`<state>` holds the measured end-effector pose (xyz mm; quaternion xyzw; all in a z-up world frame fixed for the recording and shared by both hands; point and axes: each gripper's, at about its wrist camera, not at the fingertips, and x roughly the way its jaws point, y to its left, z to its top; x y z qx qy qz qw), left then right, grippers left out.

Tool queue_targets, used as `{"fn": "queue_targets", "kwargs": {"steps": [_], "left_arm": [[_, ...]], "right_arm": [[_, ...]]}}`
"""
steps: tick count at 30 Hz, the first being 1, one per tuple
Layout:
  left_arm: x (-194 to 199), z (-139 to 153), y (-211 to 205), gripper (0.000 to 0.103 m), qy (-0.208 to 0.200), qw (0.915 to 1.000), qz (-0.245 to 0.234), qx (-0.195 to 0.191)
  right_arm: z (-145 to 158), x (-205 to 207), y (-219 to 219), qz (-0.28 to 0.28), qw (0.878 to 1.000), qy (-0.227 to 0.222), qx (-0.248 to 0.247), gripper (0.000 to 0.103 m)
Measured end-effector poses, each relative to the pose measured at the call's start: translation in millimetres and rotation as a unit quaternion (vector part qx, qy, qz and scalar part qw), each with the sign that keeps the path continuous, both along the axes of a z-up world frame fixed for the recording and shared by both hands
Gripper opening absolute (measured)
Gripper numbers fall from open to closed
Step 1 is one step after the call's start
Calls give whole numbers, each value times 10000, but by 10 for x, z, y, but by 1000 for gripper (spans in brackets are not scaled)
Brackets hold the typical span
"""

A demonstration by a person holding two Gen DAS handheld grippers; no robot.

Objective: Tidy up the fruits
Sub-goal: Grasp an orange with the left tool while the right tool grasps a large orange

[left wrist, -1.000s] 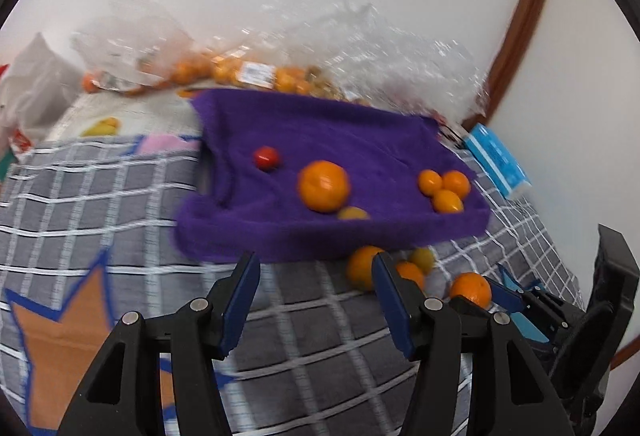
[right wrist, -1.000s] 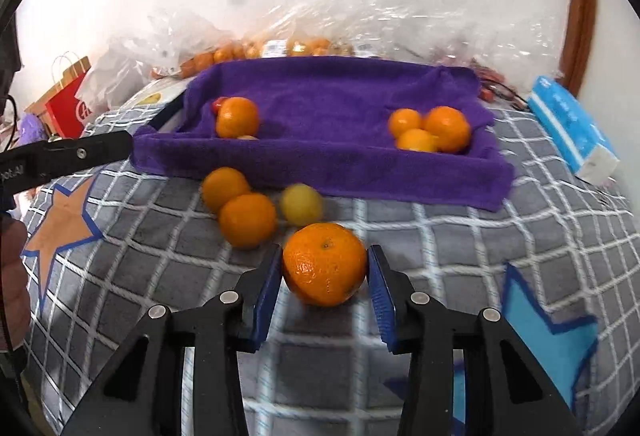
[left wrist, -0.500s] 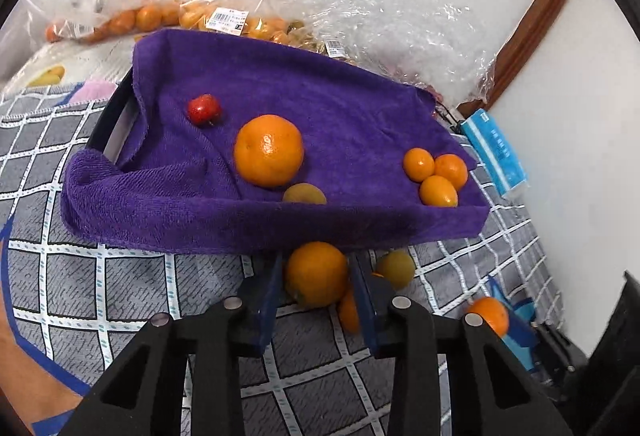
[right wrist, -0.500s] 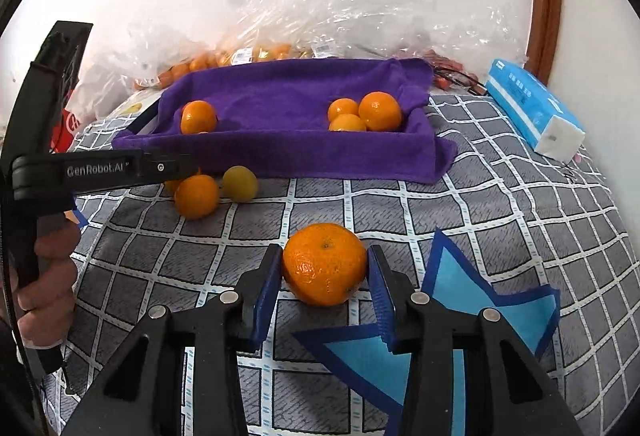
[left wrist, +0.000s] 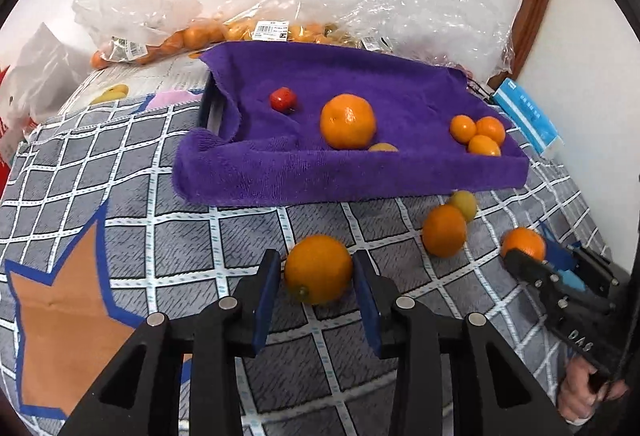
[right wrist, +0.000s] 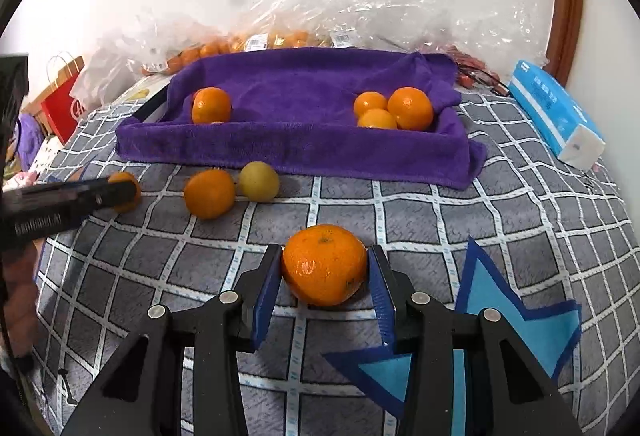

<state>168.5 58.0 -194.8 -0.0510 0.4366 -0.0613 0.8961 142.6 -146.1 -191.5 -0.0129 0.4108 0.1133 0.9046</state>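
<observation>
**Two oranges caught, tray straight ahead**

Between my left gripper's (left wrist: 316,286) pads sits an orange (left wrist: 318,268); the jaws are easing open a little, pads still on its skin. My right gripper (right wrist: 325,286) is clamped on a second orange (right wrist: 324,264). Beyond both, up the checked blanket (left wrist: 160,248), lies the purple-towelled tray (left wrist: 340,172), nearer my left.

Both views are bright and evenly lit by soft, diffuse light; shadows under the fruit are faint and short. Fisheye distortion bends the checked bed cover (right wrist: 460,196) toward dark corner vignettes. Crumpled plastic bags (left wrist: 400,8) show mild glare. Slight softness blurs the frame edges.
</observation>
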Motion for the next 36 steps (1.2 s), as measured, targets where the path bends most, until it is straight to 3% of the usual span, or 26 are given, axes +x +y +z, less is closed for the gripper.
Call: {"fn": "queue_targets", "kwargs": {"steps": [3,17,21,26,36], "left_arm": [[-13,-28,-21,35,-119,9999,19,105],[-47,-59,235,33,-166,9955,202,-909],[-33,-53,193,33,-151,9967,164,-785],[-82,-41,272,32,-263,9939,184,-1057],[-173,51,278,33,-595,9926,208,-1038]], "right_arm": [[-47,72,-7,3,9999,156,35,43],[-78,117,-20,-47,9996,254,72,43],[-77,107,6,-42,9997,230,-24,43],[-70,98,-33,-36,9997,212,105,43],[-26,62,-103,-203,9996,67,181,43]]}}
